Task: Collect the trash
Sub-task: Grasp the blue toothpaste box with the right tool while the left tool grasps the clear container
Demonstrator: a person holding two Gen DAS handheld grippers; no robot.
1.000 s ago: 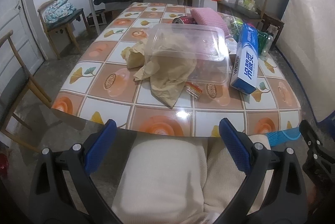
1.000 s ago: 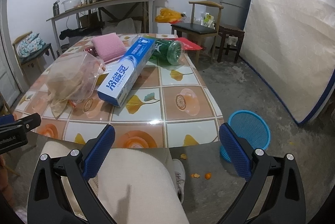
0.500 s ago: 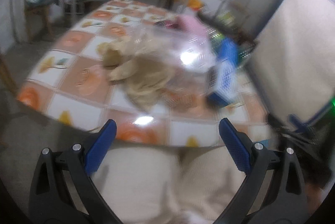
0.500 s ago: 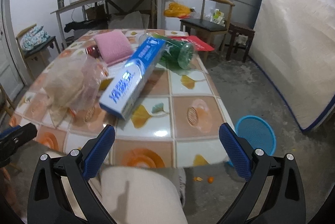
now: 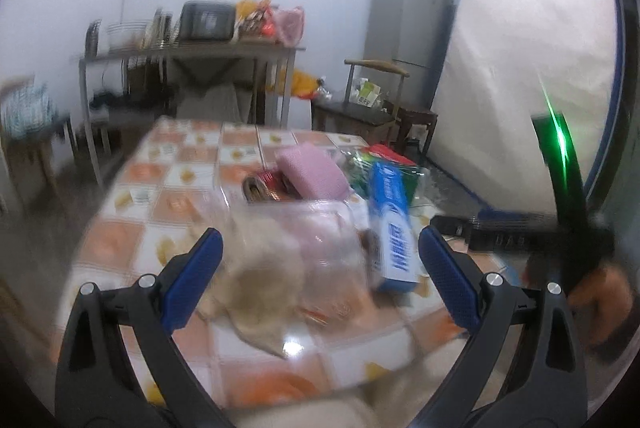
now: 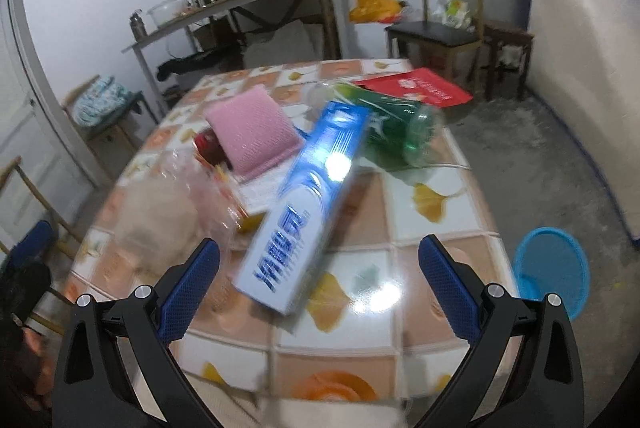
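Moved: both grippers have come up and in over the table (image 6: 436,228) since a second ago; the lap that filled the lower frames is now only a pale strip at the bottom edge, and the left view has swung right so the fridge (image 5: 408,27) and mattress (image 5: 528,75) show.
Left gripper (image 5: 320,282): wide apart, holding nothing, over the near table edge, facing the clear tub (image 5: 296,240).
Right gripper (image 6: 319,292): wide apart, empty, with the near end of the box (image 6: 304,207) between its fingers in view but not touching them.
Box: blue and white toothpaste carton, lying slantwise on the table, far end resting against the bottle (image 6: 392,127).
Bottle: green plastic, on its side, near the right table edge.
Tub: upturned clear plastic, over crumpled beige paper (image 5: 260,268), left of the box; blurred.
Can (image 5: 260,185): red, on its side, beside the pink sponge (image 6: 252,131).
Red packet (image 6: 416,85): flat at the far right corner of the table.
Bin (image 6: 552,276): blue basket on the floor, right of the table, well apart from the trash.
Sharpness: the left view is heavily blurred, so small items by the tub cannot be told.
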